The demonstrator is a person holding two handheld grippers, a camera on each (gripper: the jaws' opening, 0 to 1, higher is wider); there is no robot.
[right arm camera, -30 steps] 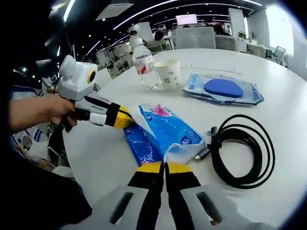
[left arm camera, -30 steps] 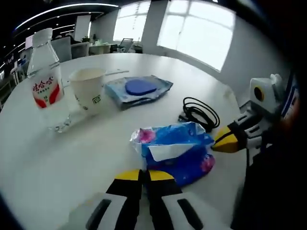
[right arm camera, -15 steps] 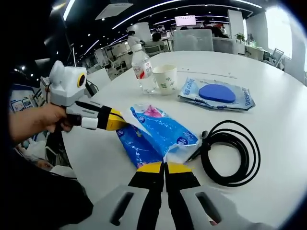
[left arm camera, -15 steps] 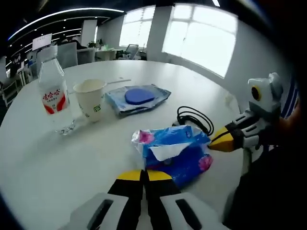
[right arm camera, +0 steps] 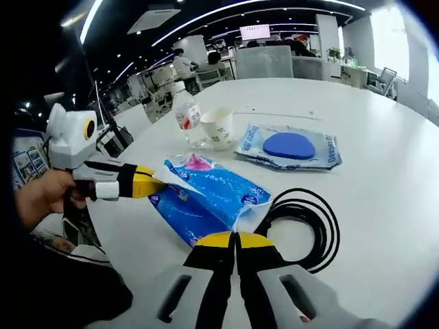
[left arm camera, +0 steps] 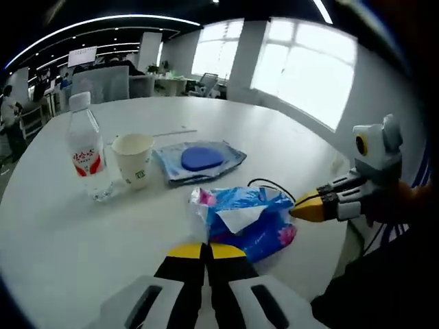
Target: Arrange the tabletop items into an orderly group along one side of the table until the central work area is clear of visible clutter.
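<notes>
1. My left gripper (left arm camera: 206, 252) has its jaws pressed together at the near edge of the blue tissue pack (left arm camera: 248, 218); I can't tell if they pinch the wrapper or are just closed against it.
2. My right gripper (right arm camera: 235, 241) looks the same: jaws together at the pack's white flap, grip unclear. In the left gripper view its yellow tip sits at the pack's far corner.
3. The pack lies flat on the white counter (left arm camera: 62, 233), near the edge closest to me, between both grippers.
4. The black cable coil (right arm camera: 302, 228) lies just beside the pack, maybe touching it.
5. The wet-wipes packet with the blue lid (right arm camera: 289, 147) is farther in; the paper cup (right arm camera: 219, 127) and water bottle (right arm camera: 184, 113) stand close together beyond it.
6. Step in hand, my guess: shift the tissue pack toward the cup and bottle group.
7. To do it well: get a firm pinch on the wrapper, not the loose flap, since the film will likely slip or tear.
8. Lift slightly rather than drag, so the cable doesn't snag.
9. Keep clear of the bottle; it looks light and tippable.
</notes>
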